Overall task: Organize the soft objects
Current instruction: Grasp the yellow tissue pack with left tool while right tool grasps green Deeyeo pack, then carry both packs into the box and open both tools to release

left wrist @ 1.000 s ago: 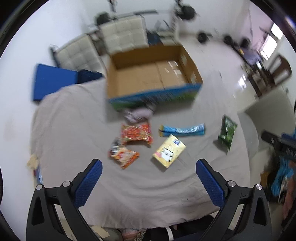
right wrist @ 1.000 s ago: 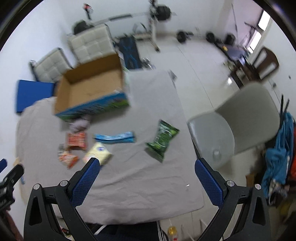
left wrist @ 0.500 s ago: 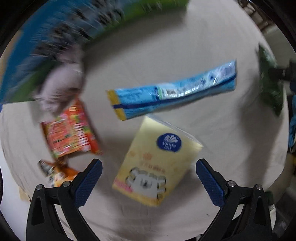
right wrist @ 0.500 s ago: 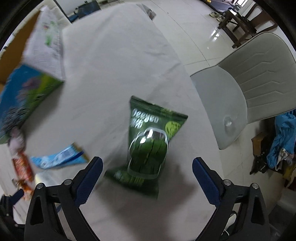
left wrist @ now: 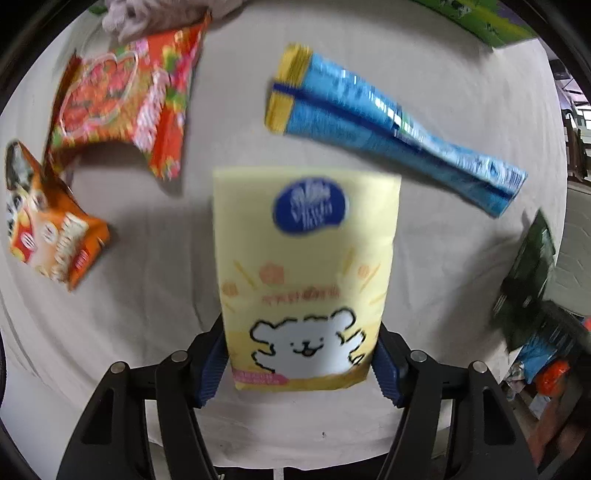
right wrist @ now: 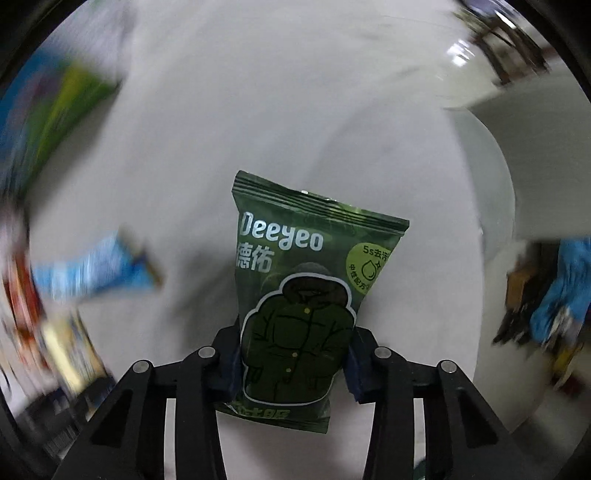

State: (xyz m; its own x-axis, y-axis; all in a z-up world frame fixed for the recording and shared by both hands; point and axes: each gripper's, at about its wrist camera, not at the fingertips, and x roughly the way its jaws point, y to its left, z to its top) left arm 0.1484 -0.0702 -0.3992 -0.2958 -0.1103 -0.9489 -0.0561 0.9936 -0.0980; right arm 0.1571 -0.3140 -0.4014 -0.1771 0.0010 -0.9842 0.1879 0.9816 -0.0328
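Note:
My left gripper (left wrist: 300, 363) is shut on a yellow tissue pack (left wrist: 304, 258) with a white bear, gripping its near end. My right gripper (right wrist: 293, 363) is shut on a dark green Deeyeo pack (right wrist: 299, 295) with a jacket drawing. A long blue packet (left wrist: 391, 136) lies beyond the yellow pack, and it shows blurred in the right wrist view (right wrist: 92, 277). A red-orange snack bag (left wrist: 125, 99) and an orange snack bag (left wrist: 48, 221) lie to the left on the grey cloth (left wrist: 147, 295). The green pack also shows at the right edge of the left wrist view (left wrist: 528, 280).
The cardboard box's blue-green side (left wrist: 476, 18) is at the far edge, blurred in the right wrist view (right wrist: 55, 110). A grey soft item (left wrist: 147, 14) lies near the box. A grey chair (right wrist: 491, 177) stands to the right of the table.
Both grippers have dropped down to the table and closed, the left on the yellow tissue pack, the right on the green pack. Both were open above the items before.

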